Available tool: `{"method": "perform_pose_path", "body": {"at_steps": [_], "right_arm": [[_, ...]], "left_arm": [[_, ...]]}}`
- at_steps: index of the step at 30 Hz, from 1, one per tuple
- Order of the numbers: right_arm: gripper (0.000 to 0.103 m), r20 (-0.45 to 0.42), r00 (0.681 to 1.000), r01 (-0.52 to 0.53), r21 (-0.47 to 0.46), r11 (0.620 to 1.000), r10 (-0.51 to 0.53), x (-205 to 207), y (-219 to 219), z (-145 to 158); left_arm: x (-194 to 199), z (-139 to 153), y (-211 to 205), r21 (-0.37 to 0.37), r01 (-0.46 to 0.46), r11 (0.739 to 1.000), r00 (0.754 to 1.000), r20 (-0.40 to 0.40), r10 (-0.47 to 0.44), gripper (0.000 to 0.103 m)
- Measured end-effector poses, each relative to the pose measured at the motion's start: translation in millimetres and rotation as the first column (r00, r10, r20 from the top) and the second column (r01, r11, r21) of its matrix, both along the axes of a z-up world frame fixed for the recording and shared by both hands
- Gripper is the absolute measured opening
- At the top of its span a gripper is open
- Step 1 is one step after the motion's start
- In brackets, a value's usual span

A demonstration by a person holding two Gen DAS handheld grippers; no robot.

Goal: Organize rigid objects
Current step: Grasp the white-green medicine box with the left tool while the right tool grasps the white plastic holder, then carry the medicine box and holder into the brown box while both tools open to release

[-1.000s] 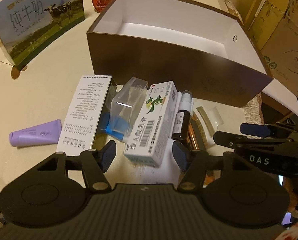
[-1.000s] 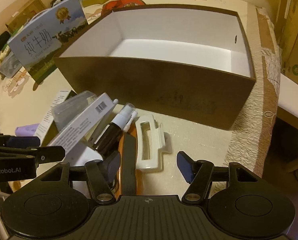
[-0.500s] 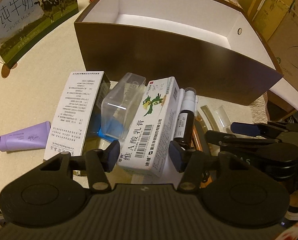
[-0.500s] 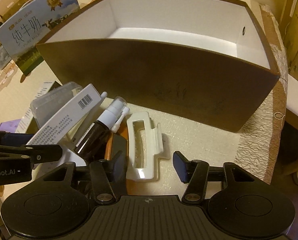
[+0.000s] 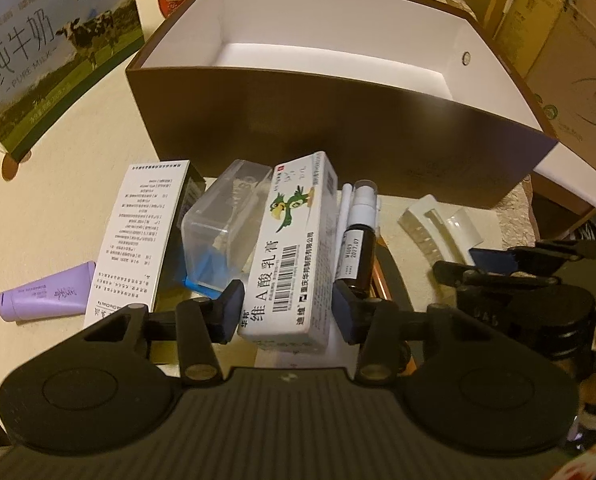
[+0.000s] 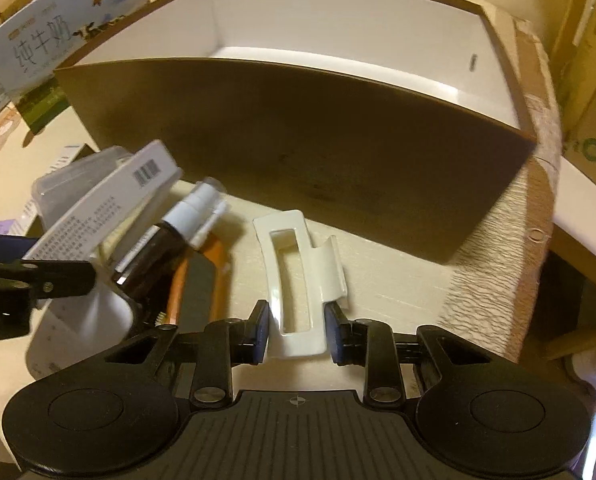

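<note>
A white medicine box with a green parrot lies tilted on a pile, between the fingers of my left gripper. Its jaws are closing, and a thin gap still shows at the right pad. A white hair clip lies on the table in front of the brown box. My right gripper straddles the clip's near end, its jaws closing with the pads against the clip's sides. Beside the medicine box lie a dark spray bottle and a clear plastic case.
The brown box is open on top, white inside and holds nothing I can see. A leaflet-printed carton and a purple tube lie at left, a milk carton stands behind. An orange-and-black item lies under the bottle. The table edge runs at right.
Both pairs of jaws have narrowed. The left gripper moved in around the medicine box. The right gripper came down and forward until the hair clip's end sat between its pads.
</note>
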State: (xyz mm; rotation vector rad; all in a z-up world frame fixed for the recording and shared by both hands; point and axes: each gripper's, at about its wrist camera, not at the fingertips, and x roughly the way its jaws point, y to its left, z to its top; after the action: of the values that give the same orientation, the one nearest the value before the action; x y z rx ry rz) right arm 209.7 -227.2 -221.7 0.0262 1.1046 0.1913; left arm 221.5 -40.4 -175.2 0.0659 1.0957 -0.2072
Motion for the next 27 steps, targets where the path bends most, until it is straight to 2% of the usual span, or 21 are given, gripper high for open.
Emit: {"method": "perform_pose_path", "body": {"at_steps": [2, 6, 10, 13, 18, 24, 26, 27], "right_arm": [[0.027, -0.011, 1.000, 0.013, -0.004, 1.000, -0.013, -3, -8, 0], [0.028, -0.031, 0.999, 0.024, 0.031, 0.999, -0.023, -5, -19, 3], [0.052, -0.026, 0.999, 0.046, 0.056, 0.997, -0.045, 0, -24, 5], [0.057, -0.003, 0.999, 0.052, 0.056, 0.997, -0.052, 3, -27, 7], [0.057, 0.011, 0.999, 0.032, 0.034, 0.999, -0.033, 16, -17, 4], [0.056, -0.019, 1.000, 0.023, 0.013, 1.000, -0.023, 22, -14, -6], [0.039, -0.020, 1.000, 0.016, 0.008, 1.000, -0.016, 21, -13, -7], [0.039, -0.012, 1.000, 0.015, 0.002, 1.000, -0.015, 20, -13, -7]], "left_arm": [[-1, 2, -2, -0.011, 0.015, 1.000, 1.000, -0.003, -0.015, 0.037], [1, 0, -4, -0.037, 0.026, 0.999, 0.999, -0.027, -0.027, 0.036], [9, -2, -3, -0.050, 0.010, 0.999, 0.999, -0.034, -0.012, 0.036], [16, -2, -5, -0.038, 0.021, 0.999, 0.999, -0.025, -0.022, 0.036], [28, -5, -9, -0.017, 0.024, 1.000, 0.999, -0.025, -0.024, 0.036], [37, -8, -12, -0.002, 0.022, 1.000, 0.999, -0.026, -0.022, 0.036], [37, -8, -13, 0.000, 0.022, 1.000, 0.999, -0.024, -0.022, 0.035], [36, -8, -13, 0.002, 0.022, 1.000, 1.000, -0.022, -0.022, 0.035]]}}
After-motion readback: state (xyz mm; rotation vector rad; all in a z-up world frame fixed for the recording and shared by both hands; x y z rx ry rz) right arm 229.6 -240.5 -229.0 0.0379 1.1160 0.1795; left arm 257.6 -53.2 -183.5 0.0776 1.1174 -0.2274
